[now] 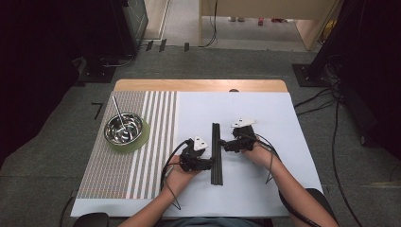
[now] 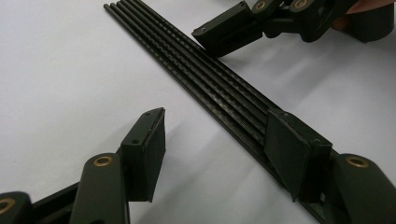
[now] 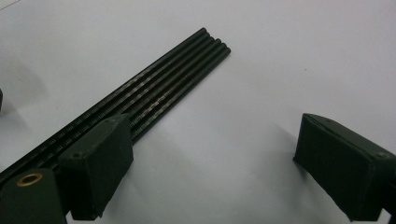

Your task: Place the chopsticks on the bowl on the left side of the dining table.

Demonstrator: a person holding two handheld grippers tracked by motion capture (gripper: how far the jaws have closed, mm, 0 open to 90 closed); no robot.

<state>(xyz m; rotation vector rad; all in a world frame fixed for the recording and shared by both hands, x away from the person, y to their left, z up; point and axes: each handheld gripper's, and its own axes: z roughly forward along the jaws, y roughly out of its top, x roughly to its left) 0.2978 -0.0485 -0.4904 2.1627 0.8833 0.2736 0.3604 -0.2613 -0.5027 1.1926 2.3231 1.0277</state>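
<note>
The left gripper point(image 1: 211, 164) has its jaws spread wide and clamps nothing. In the left gripper view one pad point(image 2: 294, 158) sits over the near end of the bundle of black rods point(image 2: 205, 79), while the other pad point(image 2: 149, 147) stands well off on bare white surface; whether the first pad presses the rods cannot be told. The right gripper point(image 1: 222, 144) also stands wide open and grips nothing. In the right gripper view one pad point(image 3: 100, 163) lies over the rods' edge and the other point(image 3: 341, 163) hangs apart above the sheet. In the left gripper view its jaw tip meets the far side of the bundle.

The rods lie flat in the middle of the white sheet point(image 1: 265, 109), side by side and touching, running away from the person, between the two grippers. They are thin, straight and matte black with fine ribbing along their length; five can be counted at the free end in the right gripper view.

To the left, a grey-and-white striped woven mat point(image 1: 137, 156) carries one round shiny metal bowl point(image 1: 124, 128) on a green coaster point(image 1: 142, 139), with one slim metal stick point(image 1: 118, 112) leaning in it. The wooden table point(image 1: 198, 85) edge shows beyond the sheet.
</note>
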